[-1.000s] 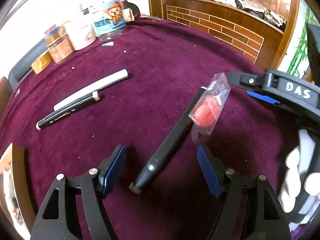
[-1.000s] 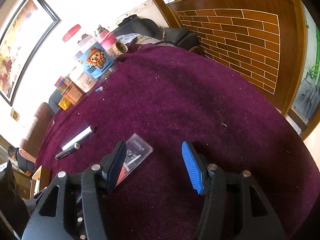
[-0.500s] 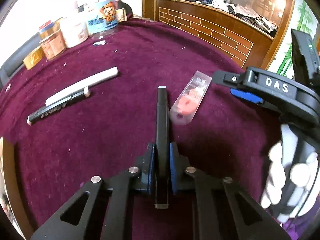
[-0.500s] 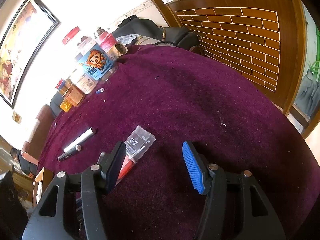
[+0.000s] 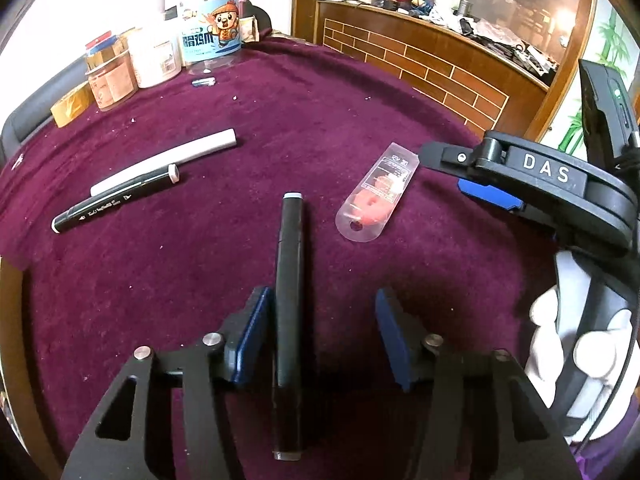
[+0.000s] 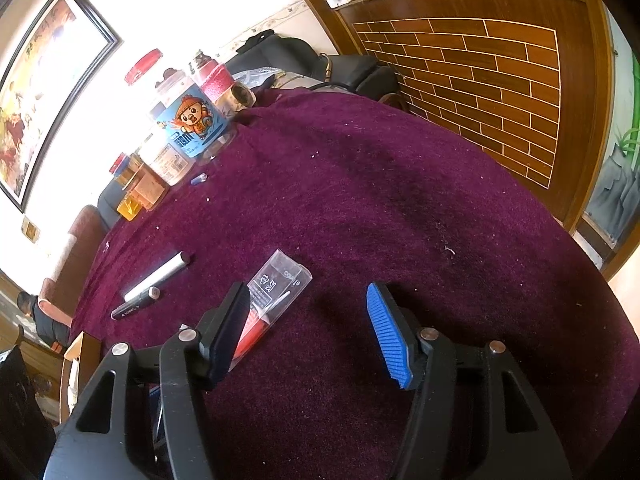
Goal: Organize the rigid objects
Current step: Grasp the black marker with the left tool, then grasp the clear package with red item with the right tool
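Note:
A black marker point(image 5: 288, 280) lies on the purple tablecloth point(image 5: 320, 120), pointing straight away between the jaws of my left gripper point(image 5: 320, 328). The jaws are opening: the marker rests beside the left pad, the right pad stands well clear. To its right lies a clear plastic packet with a red item point(image 5: 376, 200) point(image 6: 276, 292). At the left a second black marker point(image 5: 116, 200) point(image 6: 136, 304) lies next to a white stick point(image 5: 168, 160) point(image 6: 160, 276). My right gripper point(image 6: 308, 320) is open over bare cloth, the packet partly behind its left finger.
Jars and bottles point(image 5: 208, 40) and a tape roll point(image 5: 72, 104) crowd the far left edge, with a small blue item point(image 5: 204, 81) in front. A brick-patterned wooden counter point(image 5: 420, 64) stands behind the table. A white-gloved hand point(image 5: 580, 344) holds the right gripper.
The left gripper shut on the slanted black marker, straightened it, and its jaws have parted again. The clear packet, earlier leaning on the marker, now lies flat. The right gripper stayed put.

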